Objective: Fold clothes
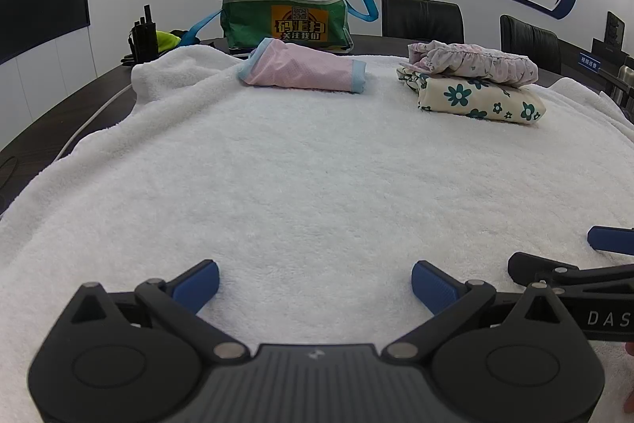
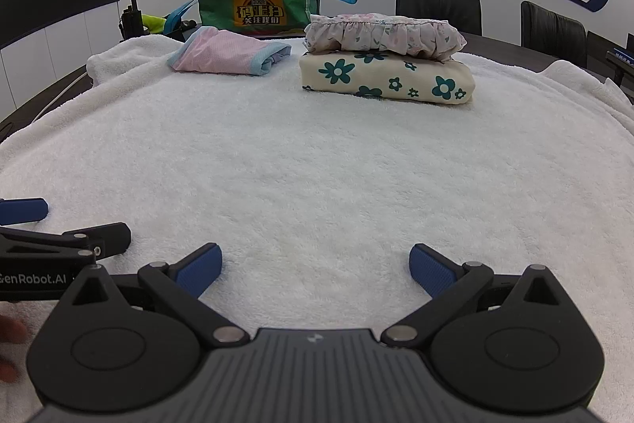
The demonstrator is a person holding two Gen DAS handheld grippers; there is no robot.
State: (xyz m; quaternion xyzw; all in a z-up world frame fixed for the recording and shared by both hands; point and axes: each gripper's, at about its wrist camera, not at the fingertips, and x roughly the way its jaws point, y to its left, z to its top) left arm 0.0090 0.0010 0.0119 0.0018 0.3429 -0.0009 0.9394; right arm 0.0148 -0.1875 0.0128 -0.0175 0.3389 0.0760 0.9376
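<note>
White towel (image 1: 317,165) over dark table (image 1: 47,121), folded clothes (image 2: 386,66) far side, both grippers spread, empty.

Near towel (image 1: 301,177): bare, free to cross;
Far left: pink garment (image 1: 301,68);
Far right: stacked florals (image 1: 475,86);
Between: narrow open gap

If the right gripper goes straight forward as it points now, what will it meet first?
Probably the cream flower-print folded garment; the right gripper is open over bare white towel until there, though depth is unclear.
</note>
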